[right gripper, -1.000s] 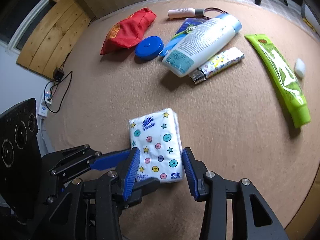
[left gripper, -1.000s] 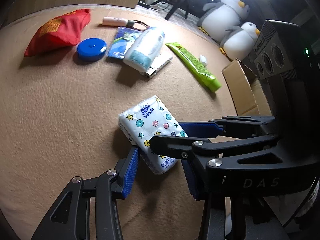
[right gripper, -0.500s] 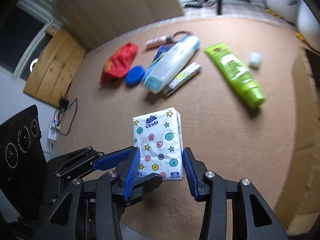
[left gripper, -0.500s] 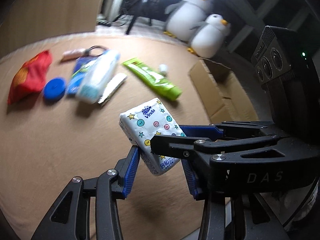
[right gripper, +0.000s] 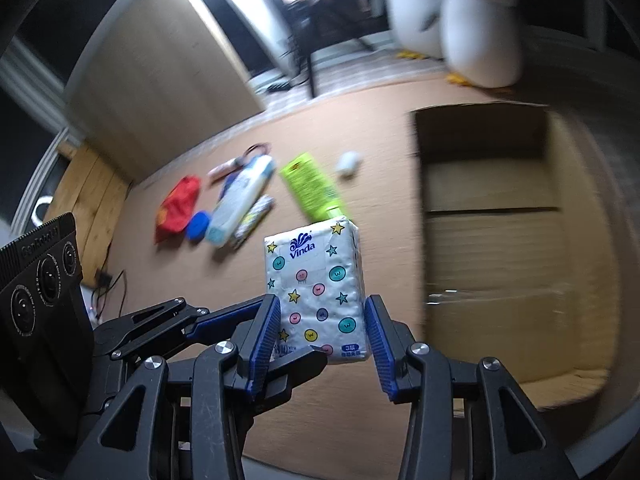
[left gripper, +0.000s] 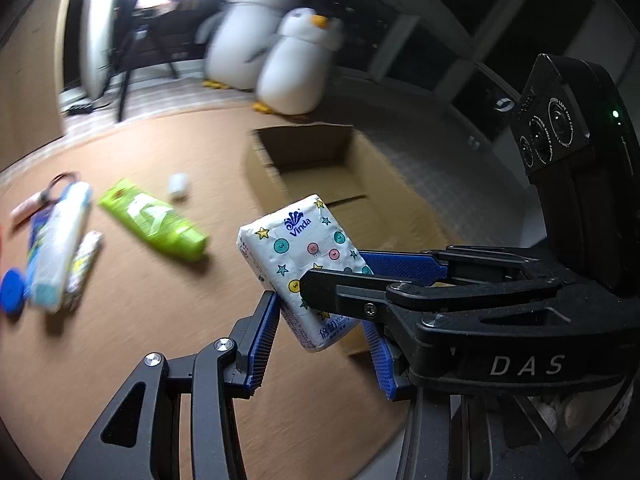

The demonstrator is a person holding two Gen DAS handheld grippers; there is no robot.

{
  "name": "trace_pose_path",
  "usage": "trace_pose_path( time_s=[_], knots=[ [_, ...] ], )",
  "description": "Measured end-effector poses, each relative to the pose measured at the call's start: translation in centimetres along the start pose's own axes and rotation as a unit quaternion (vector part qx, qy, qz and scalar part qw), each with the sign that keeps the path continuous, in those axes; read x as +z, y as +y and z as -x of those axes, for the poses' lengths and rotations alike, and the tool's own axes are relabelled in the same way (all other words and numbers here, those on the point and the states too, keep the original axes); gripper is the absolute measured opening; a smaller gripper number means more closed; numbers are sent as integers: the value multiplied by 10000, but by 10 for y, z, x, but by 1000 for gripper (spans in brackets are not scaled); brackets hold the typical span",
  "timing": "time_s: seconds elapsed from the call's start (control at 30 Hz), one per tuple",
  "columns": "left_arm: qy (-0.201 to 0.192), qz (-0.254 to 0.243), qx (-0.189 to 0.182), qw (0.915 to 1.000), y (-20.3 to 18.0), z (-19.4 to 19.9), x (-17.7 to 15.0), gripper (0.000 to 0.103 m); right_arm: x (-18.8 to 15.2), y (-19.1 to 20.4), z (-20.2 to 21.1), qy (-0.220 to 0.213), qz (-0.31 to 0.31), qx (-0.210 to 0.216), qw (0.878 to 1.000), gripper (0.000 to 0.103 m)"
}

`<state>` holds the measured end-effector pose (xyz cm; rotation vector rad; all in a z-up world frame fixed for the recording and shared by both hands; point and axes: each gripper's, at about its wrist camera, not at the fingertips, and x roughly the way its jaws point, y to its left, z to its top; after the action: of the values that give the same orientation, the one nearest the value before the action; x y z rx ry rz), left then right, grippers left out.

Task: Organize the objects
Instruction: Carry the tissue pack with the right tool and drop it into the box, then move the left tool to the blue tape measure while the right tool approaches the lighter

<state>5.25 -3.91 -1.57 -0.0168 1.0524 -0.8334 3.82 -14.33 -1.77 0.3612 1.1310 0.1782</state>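
Progress looks early: the cardboard box [right gripper: 496, 240] at the right appears to have nothing in it as far as its visible floor shows, and only one thing is off the tabletop [left gripper: 120, 320] so far. That thing is the tissue pack [right gripper: 316, 292], held in the air between the pile on the left and the box, with both grippers clamped on it at once: the right gripper [right gripper: 320, 334] squeezes its near end from the sides, and the left gripper [left gripper: 320, 332] grips the same pack across it.

Left to sort, by my reading, are the red pouch [right gripper: 178, 208], the blue round case [right gripper: 199, 225], the white bottle [right gripper: 240, 200], a small patterned tube [right gripper: 254, 220] touching it, the green tube [right gripper: 312, 188] and a small white cap-like piece [right gripper: 347, 162] just beyond it. A pinkish item with a cord lies at the far end of the pile, too blurred to name.

Readable writing: "Vinda" in blue on the tissue pack, with a wave logo above it; a small "3" label at its near corner; "DAS" on the gripper body. Other labels are blurred. Two penguin toys [left gripper: 280, 52] stand beyond the box.
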Motion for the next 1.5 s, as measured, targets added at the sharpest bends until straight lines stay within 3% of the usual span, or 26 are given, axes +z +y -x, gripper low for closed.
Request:
trace_pose_path(
  time_s=[0.37, 0.67, 1.13, 1.5],
  knots=[
    [340, -343, -389, 9981, -45, -61, 20, 46, -9, -66, 25, -220, -626, -395, 9970, 41],
    [481, -393, -310, 9976, -47, -68, 22, 51, -8, -70, 25, -215, -606, -581, 9962, 43],
    [225, 44, 62, 9997, 8, -19, 2, 51, -8, -41, 18, -251, -489, -492, 9973, 47],
    [42, 729, 647, 9952, 96, 37, -28, 51, -3, 12, -14, -60, -171, -307, 9994, 47]
  ],
)
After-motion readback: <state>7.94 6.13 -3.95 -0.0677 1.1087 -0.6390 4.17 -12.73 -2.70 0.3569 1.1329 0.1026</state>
